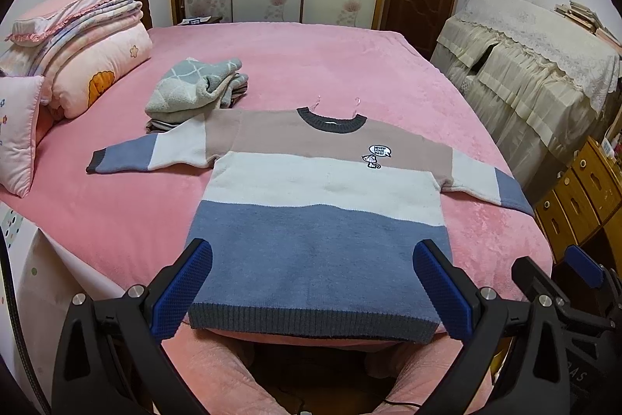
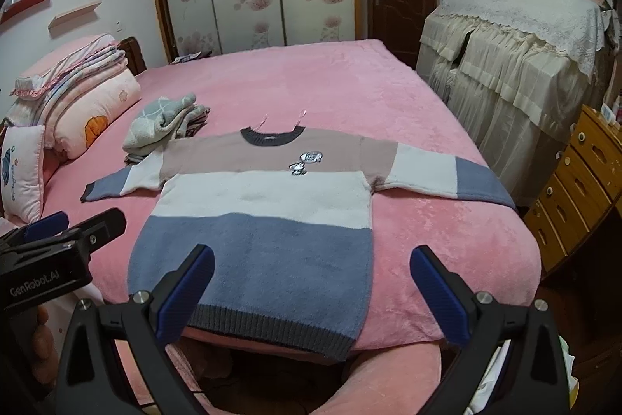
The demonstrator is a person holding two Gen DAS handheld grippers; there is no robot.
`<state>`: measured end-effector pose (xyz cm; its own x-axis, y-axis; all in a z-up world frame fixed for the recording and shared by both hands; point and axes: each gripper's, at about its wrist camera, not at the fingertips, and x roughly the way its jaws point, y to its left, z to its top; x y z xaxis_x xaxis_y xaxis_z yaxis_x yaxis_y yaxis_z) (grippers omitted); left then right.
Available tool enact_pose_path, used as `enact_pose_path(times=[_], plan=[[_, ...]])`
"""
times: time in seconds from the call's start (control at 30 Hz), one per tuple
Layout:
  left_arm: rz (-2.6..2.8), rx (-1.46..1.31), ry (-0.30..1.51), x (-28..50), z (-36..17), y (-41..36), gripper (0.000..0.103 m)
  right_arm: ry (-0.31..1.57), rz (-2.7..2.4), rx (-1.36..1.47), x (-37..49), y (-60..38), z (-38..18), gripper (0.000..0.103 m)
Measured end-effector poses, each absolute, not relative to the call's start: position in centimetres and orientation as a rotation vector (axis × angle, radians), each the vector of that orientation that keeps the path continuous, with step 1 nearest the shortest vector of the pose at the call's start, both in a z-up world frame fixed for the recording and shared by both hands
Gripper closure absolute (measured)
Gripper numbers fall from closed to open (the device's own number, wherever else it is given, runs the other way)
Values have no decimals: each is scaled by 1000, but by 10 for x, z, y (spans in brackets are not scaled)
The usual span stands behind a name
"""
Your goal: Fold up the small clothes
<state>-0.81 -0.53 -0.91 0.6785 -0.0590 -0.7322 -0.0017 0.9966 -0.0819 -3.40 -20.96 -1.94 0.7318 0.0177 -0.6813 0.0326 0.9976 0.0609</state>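
Observation:
A small striped sweater [image 1: 311,189] [image 2: 268,205] lies flat, front up, on the pink bed [image 1: 311,65], both sleeves spread out and its grey hem at the near edge. Its bands run tan, white, then blue, with a dark grey collar and a small cartoon patch on the chest. My left gripper [image 1: 313,282] hovers open just above the hem, with nothing between its blue pads. My right gripper [image 2: 311,288] is open too, over the sweater's lower right corner, and holds nothing. In the right wrist view the left gripper's body [image 2: 58,247] shows at the left edge.
A pile of folded clothes with a grey-green quilted piece on top [image 1: 196,88] [image 2: 165,121] sits behind the left sleeve. Stacked quilts and pillows [image 1: 77,65] fill the bed's left side. A cloth-covered cabinet [image 1: 536,65] and wooden drawers [image 2: 583,181] stand to the right.

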Motion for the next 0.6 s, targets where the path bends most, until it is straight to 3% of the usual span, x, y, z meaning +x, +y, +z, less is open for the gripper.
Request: enact_pose_path(times=[0.6], plan=[[-11,-102,844,-8,-12,-3,0,733,37,84,-36,-208,-19,2]])
